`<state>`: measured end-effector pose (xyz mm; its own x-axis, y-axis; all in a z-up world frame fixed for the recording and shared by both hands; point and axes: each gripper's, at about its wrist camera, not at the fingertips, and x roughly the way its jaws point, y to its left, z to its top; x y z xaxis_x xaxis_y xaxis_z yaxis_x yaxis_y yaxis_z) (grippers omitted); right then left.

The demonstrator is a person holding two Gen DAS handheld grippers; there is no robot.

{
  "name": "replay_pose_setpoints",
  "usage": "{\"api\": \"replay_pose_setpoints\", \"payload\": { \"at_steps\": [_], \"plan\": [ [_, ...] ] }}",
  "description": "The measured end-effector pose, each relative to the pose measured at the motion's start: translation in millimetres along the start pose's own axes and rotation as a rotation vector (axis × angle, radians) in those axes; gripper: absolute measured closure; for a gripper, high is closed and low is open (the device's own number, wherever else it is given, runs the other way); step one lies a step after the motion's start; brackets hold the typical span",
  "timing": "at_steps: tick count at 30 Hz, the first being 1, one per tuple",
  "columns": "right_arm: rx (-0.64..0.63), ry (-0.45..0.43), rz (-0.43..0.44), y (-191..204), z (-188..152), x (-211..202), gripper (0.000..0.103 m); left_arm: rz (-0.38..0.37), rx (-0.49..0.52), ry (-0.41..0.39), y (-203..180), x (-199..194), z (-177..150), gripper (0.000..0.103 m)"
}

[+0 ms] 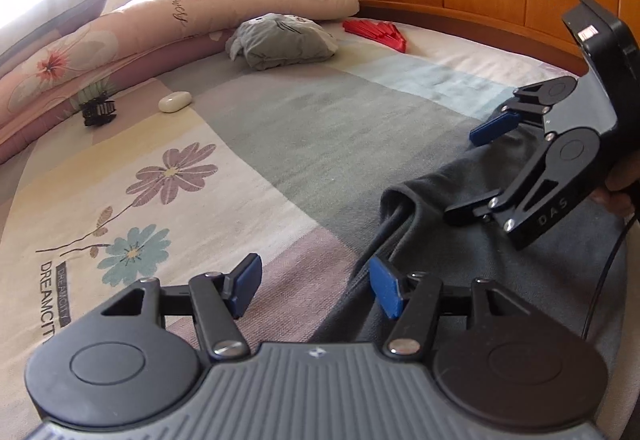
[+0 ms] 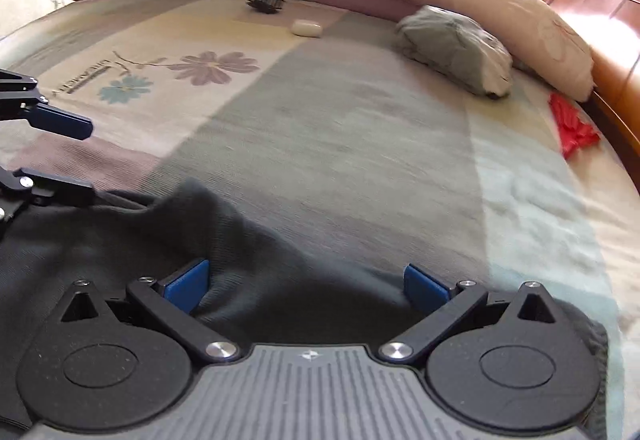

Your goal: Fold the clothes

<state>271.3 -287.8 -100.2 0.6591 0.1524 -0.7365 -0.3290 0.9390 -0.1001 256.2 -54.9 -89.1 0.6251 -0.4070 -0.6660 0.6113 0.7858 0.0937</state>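
Charcoal-grey cotton garment lies rumpled and unfolded on our patchwork bedsheet; we hold both left gripper and right gripper spread, gripping nothing.

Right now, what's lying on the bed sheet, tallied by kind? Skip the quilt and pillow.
Clothes: 2, the dark garment under the claws and the folded grey garment
Red items: 1, red object by the headboard
White cases: 1, white case
Black clips: 1, black clip
Total: 5

Dark grey garment; pastel patchwork bedsheet, purple and teal flowers; blue-padded black claws; red fan
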Motion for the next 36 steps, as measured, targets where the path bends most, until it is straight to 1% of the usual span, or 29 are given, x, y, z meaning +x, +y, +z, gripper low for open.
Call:
{"api": "replay_pose_setpoints", "payload": {
  "at_steps": [3,8,9,11,13,14,16,17,19,20,23,24,26,27,29,32,34,36],
  "plan": [
    [0.000,0.004,-0.013,-5.7,-6.2,-3.3,0.000,-0.017,0.029,0.025,-6.1,8.1,2.7,0.043],
    [0.002,0.003,-0.022,-4.2,-5.5,-2.4,0.000,-0.051,0.083,0.033,-18.3,15.7,8.3,0.043],
    [0.005,0.002,-0.022,-4.2,-5.3,-2.3,0.000,-0.035,0.121,0.028,-22.9,17.9,9.2,0.043],
    [0.014,-0.001,-0.019,-5.1,-5.8,-2.1,0.000,-0.001,0.202,0.016,-32.4,22.6,11.1,0.039],
    [0.016,-0.004,-0.021,-4.8,-5.5,-2.5,0.000,0.091,0.328,-0.023,-44.4,27.6,9.1,0.038],
    [0.017,-0.004,-0.024,-4.3,-5.3,-2.7,0.000,0.102,0.332,-0.026,-44.7,28.4,10.2,0.038],
    [0.010,-0.006,-0.032,-2.5,-4.4,-3.3,0.000,0.117,0.330,-0.030,-44.2,29.9,12.9,0.043],
    [0.002,-0.007,-0.038,-1.2,-3.9,-3.5,0.000,0.112,0.312,-0.034,-42.1,26.9,15.3,0.044],
    [-0.002,-0.008,-0.042,-0.3,-3.7,-3.8,0.000,0.089,0.290,-0.064,-39.6,16.8,17.0,0.045],
    [0.002,-0.008,-0.041,-0.7,-4.0,-3.8,0.000,0.065,0.288,-0.073,-39.4,11.8,17.7,0.045],
    [0.017,-0.006,-0.036,-2.3,-4.5,-3.7,0.000,0.012,0.331,-0.074,-43.8,5.5,15.9,0.045],
    [0.021,-0.006,-0.036,-2.7,-4.6,-3.7,0.000,0.012,0.351,-0.063,-46.2,8.5,14.5,0.045],
    [0.019,-0.005,-0.040,-1.5,-4.0,-3.4,0.000,0.012,0.390,-0.039,-51.0,15.6,11.5,0.042],
    [0.020,-0.004,-0.041,-1.1,-3.4,-2.9,0.000,0.033,0.398,-0.033,-52.5,21.2,10.5,0.042],
    [0.022,-0.005,-0.042,-0.9,-1.9,-2.1,0.000,0.049,0.364,-0.045,-50.4,27.4,13.7,0.042],
    [0.019,-0.004,-0.045,0.4,0.6,-1.5,0.000,0.072,0.325,-0.037,-44.3,37.5,18.5,0.040],
    [0.019,-0.008,-0.046,1.8,3.5,-4.4,0.000,0.070,0.291,-0.033,-38.5,39.3,21.2,0.040],
    [0.021,-0.018,-0.046,4.0,7.2,-9.1,0.000,0.101,0.297,-0.036,-37.0,39.5,20.7,0.040]
  ]
}}
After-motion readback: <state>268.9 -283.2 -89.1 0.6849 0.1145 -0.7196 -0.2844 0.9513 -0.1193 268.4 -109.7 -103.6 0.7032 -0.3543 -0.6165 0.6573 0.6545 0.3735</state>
